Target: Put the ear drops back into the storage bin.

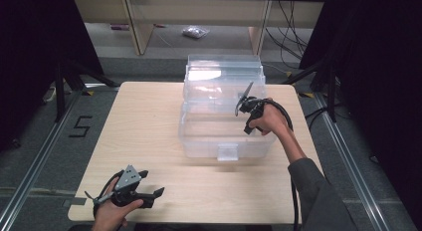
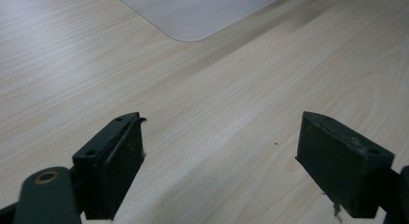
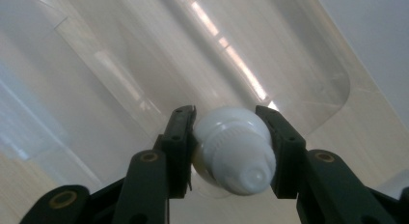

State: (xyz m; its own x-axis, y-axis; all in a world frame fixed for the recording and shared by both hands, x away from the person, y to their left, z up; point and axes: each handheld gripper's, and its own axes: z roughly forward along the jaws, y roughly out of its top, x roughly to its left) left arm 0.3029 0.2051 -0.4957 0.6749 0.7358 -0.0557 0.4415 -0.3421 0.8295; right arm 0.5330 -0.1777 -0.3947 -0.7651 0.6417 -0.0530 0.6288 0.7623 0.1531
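A clear plastic box (image 1: 188,136) stands in the middle of the table with its lid (image 1: 224,71) tipped open at the back. My right gripper (image 1: 247,111) is over the box's right side. In the right gripper view it (image 3: 226,122) is shut on a white rounded object (image 3: 234,154) with a ribbed collar, like a small bottle or bulb, with the box's clear wall (image 3: 120,64) behind it. My left gripper (image 1: 152,183) rests low near the table's front left corner. Its jaws stand wide open (image 2: 219,137) with bare wood between them.
The light wooden table (image 1: 144,121) has free room left of and in front of the box. A corner of the clear box (image 2: 193,11) lies ahead of the left gripper. Black stands (image 1: 62,86) and cables (image 1: 293,37) sit on the floor beyond the table.
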